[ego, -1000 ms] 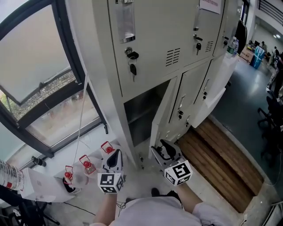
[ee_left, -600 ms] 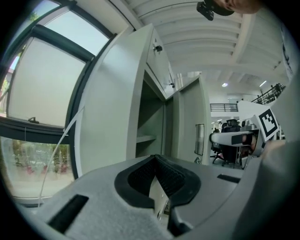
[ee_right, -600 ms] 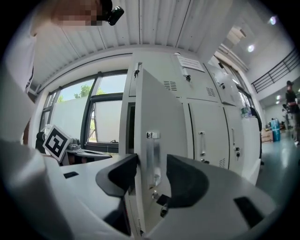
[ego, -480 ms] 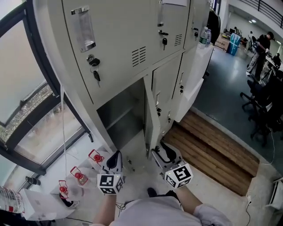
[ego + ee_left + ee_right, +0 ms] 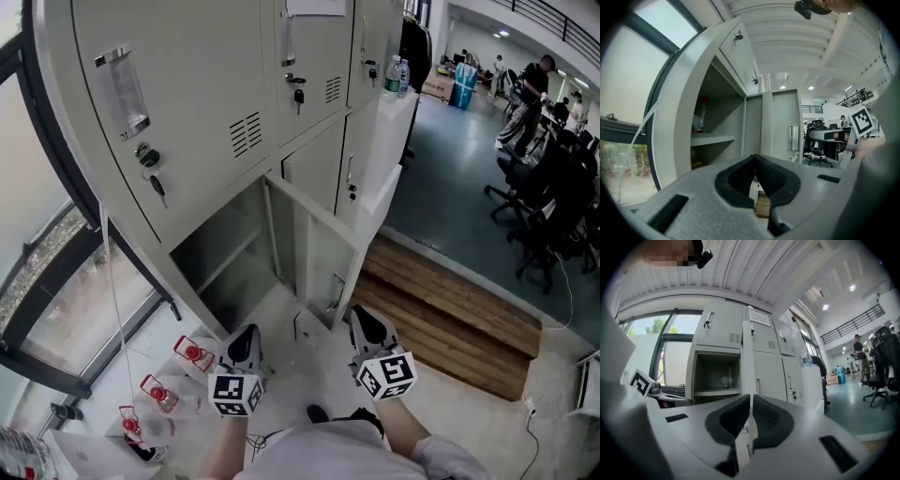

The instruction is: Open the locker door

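The lower left locker door (image 5: pixel 317 251) stands swung out, showing the bare grey compartment (image 5: pixel 225 267) with a shelf. My right gripper (image 5: pixel 368 326) hangs low in front of the door, clear of it; its jaws are closing with nothing between them. In the right gripper view the door's edge (image 5: pixel 747 357) rises far behind the almost meeting pads of my right gripper (image 5: pixel 750 401). My left gripper (image 5: pixel 246 339) is shut and empty, low and left of the door. In the left gripper view that gripper (image 5: pixel 754 161) faces the compartment (image 5: pixel 715 126) and the door's inner face (image 5: pixel 780 126).
Red-capped bottles (image 5: pixel 192 354) stand on the floor at the left, under a hanging white cord (image 5: pixel 112 300). A wooden platform (image 5: pixel 450 319) lies right of the lockers. Keys hang in the upper door's lock (image 5: pixel 155 183). Office chairs (image 5: pixel 544 216) and people are far right.
The locker door has swung further out. My right gripper has come back from the door's lower edge and its wide jaws have drawn together. The head view has turned right.
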Motion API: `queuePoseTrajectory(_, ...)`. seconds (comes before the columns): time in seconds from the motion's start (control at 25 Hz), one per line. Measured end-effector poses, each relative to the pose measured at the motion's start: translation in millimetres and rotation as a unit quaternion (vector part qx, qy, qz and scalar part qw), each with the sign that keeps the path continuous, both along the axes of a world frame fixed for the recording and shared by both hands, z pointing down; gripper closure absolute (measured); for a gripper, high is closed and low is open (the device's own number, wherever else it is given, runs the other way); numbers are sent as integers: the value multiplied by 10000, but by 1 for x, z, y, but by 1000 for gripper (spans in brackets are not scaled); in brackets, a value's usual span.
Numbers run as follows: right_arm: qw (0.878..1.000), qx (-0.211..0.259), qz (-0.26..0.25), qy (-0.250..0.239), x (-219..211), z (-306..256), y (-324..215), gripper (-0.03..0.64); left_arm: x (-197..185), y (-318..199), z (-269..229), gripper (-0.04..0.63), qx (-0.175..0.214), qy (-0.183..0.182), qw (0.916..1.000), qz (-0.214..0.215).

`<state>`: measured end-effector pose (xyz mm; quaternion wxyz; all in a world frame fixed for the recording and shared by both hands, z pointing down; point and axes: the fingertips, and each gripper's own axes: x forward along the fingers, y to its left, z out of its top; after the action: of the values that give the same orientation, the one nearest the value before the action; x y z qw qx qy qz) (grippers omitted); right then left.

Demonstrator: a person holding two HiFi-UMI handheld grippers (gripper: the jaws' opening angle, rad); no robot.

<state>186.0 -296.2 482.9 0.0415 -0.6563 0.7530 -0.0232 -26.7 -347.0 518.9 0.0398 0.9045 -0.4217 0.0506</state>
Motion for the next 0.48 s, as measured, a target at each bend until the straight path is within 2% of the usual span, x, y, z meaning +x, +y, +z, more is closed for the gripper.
queuePoseTrajectory(0.2,9999,-16,142,-16,14,2,4,601,13,-1,-1,593,-5,10,10000,81)
queuePoseTrajectory(0.48,10000,-2,-28,-60,8,3,-1,601,8,1,-6,594,65,-9,10000,-38)
